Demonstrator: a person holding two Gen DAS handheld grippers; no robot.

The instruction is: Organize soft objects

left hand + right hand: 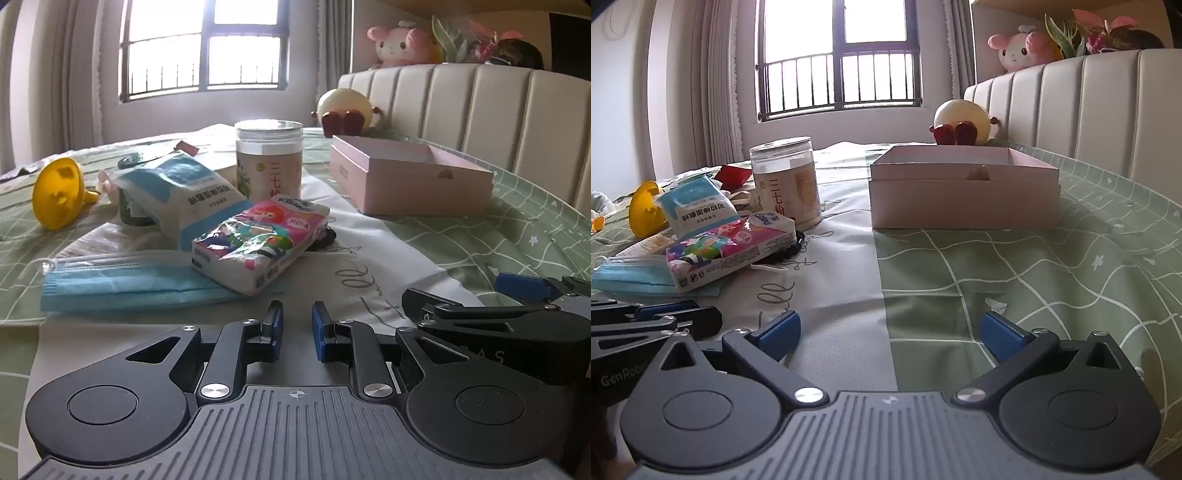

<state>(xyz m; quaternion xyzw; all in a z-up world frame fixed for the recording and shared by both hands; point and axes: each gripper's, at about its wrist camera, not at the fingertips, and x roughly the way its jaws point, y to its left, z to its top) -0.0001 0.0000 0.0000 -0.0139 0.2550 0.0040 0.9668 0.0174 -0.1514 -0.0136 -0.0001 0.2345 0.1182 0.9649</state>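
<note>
The bed (1015,277), under a green checked cover, carries everything. The open pink box (964,184) sits toward the headboard, apparently the place for the soft things, and it looks empty. The pile lies to its left: a blue-and-white soft pack (184,192), the colourful tissue pack (258,243) resting on the blue face mask (122,284). The left gripper (297,330), jaws nearly together and empty, sits just before the tissue pack; best widen them first, then clamp across its short sides. The right gripper (890,336), jaws spread wide, holds nothing.
</note>
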